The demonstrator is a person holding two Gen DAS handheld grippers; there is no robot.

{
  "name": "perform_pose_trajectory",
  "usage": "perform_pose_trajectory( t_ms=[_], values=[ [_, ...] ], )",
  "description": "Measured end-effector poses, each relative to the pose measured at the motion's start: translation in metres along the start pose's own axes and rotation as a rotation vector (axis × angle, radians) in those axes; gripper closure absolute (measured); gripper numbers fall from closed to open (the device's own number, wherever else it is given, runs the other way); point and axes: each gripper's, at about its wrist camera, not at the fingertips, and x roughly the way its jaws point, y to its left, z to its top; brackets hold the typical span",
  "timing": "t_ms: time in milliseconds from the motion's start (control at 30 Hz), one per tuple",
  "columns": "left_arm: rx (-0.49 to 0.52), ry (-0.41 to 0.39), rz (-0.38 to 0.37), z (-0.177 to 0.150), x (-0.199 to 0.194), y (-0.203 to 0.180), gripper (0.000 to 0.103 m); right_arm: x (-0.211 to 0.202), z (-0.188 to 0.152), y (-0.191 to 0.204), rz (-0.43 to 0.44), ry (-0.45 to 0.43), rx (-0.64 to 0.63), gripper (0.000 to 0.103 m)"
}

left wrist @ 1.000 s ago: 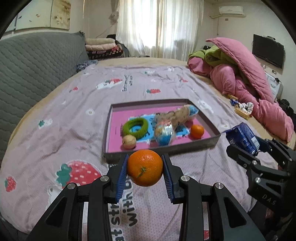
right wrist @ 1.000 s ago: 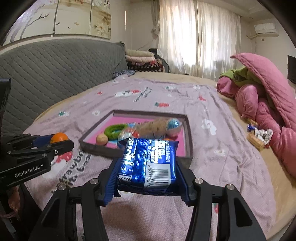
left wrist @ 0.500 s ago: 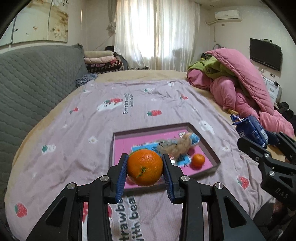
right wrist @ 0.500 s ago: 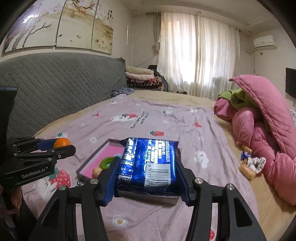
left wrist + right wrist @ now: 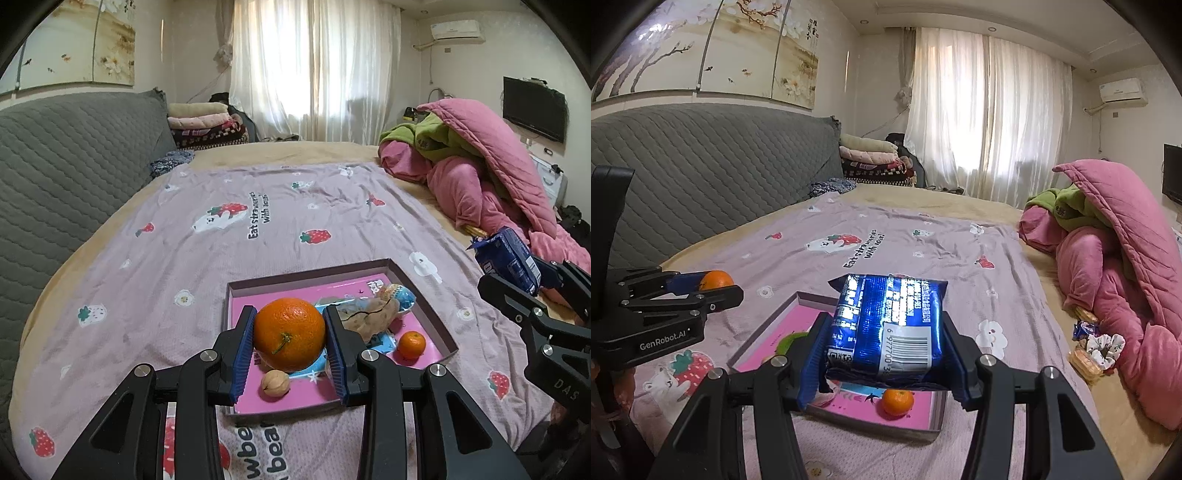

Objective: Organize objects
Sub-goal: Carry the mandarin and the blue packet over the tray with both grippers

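Now carry level: left tongs (image 5: 289,338) clamped on round orange fruit (image 5: 289,339), right tongs (image 5: 882,354) gripping glossy blue snack packet (image 5: 886,325), both above shallow pink-lined cardboard tray (image 5: 424,295) (on bed); lower before releasing.

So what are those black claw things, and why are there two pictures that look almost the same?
Each black claw is a tool that a person holds, one in each hand. There is no robot here. A small camera sits on each tool and looks forward along its two fingers, so each picture is one tool's own view.

In the left view, the left tool squeezes a big orange. In the right view, the right tool squeezes a shiny blue snack packet. Each view also catches the other tool at its edge.

Below them is a bed with a purple strawberry sheet. On it lies a shallow pink tray holding a small orange, a walnut and a clear bag of snacks. A pink quilt is heaped to one side.
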Motion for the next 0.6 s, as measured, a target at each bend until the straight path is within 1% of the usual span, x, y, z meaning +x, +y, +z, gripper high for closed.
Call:
perform_pose_trajectory(
  t_ms=[267, 600],
  values=[
    [-0.008, 0.033, -0.002, -0.01, 0.029, 0.0, 0.066, 0.024, -0.011, -0.013, -0.011, 0.024, 0.023, 0.047],
    [-0.018, 0.104, -0.014, -0.043, 0.066, -0.001, 0.066, 0.056, -0.043, -0.026, -0.012, 0.108, 0.041, 0.047]
  ],
)
